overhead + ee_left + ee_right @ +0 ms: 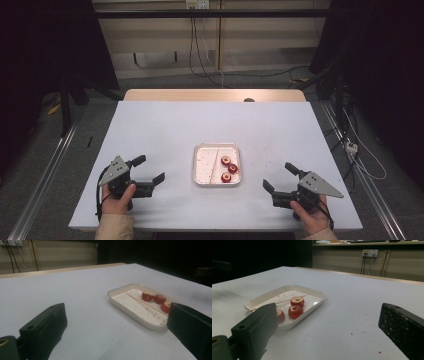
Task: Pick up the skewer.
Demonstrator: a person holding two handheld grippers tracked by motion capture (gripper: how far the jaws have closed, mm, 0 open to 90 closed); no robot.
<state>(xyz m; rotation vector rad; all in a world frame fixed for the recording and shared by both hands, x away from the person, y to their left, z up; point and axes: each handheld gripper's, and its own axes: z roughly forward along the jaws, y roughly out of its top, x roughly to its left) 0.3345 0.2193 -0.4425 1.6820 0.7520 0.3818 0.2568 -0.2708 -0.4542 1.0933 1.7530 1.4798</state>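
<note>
A shallow white rectangular tray [200,167] is seen from the high view near the middle of the white table [165,125], between the two hand-held grippers. Three small red hollowed fruit pieces [229,169] are lying in its right half, and a thin wooden skewer [215,159] is laid across it beside them. The black left gripper [150,169] is held above the near left part of the table with its jaws spread wide and nothing between them. The black right gripper [280,176] is held on the near right part, also wide open and empty. Both are well apart from the tray.

In the left gripper view, the red crumbs scattered on the tray floor [140,308] are seen clearly. In the right gripper view, the pale hollow in the top of each fruit piece [297,300] is shown, and red specks are noticed on the table [352,322] near the tray.

Wall sockets [370,252] with plugged cables are seen behind the table, but no writing or brand can be read on anything.
</note>
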